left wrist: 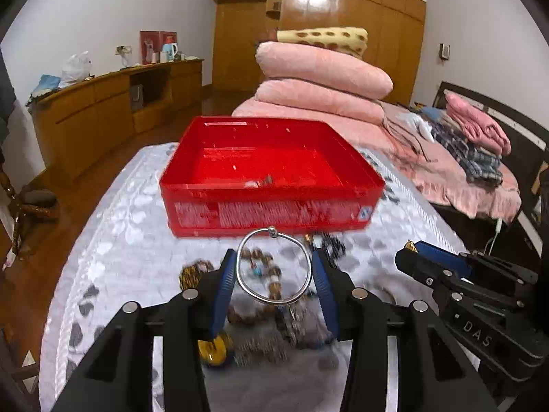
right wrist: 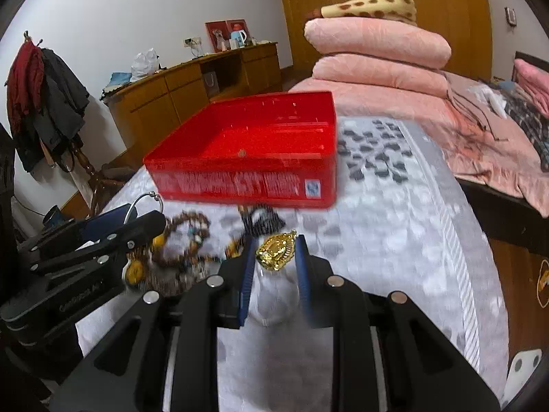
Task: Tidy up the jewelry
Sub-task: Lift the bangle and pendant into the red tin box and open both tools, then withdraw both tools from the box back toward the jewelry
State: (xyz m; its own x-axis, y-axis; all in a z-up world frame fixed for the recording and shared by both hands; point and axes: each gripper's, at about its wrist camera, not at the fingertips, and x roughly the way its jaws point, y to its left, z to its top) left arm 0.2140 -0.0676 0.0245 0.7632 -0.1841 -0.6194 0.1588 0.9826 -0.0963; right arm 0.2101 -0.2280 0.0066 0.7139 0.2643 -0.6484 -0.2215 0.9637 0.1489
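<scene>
The left gripper (left wrist: 274, 267) has its blue fingers (left wrist: 224, 285) pressed against the two sides of a silver bangle (left wrist: 272, 266), which is lifted clear of the surface with its small ball clasp pointing toward the box. The right gripper (right wrist: 276, 250) has its fingers (right wrist: 247, 267) clamped on a gold pendant (right wrist: 277, 248), also raised off the cloth. Below and just behind the left gripper lies a blurred heap of beaded bracelets (left wrist: 260, 274), with more dark and amber pieces beside it. Just beyond the heap stands an open red box (left wrist: 271, 175), a small item lying inside it. Everything rests on a tabletop covered with a white and grey patterned cloth (right wrist: 394, 213). Behind it is a bed stacked with pink quilts (left wrist: 322, 79).
</scene>
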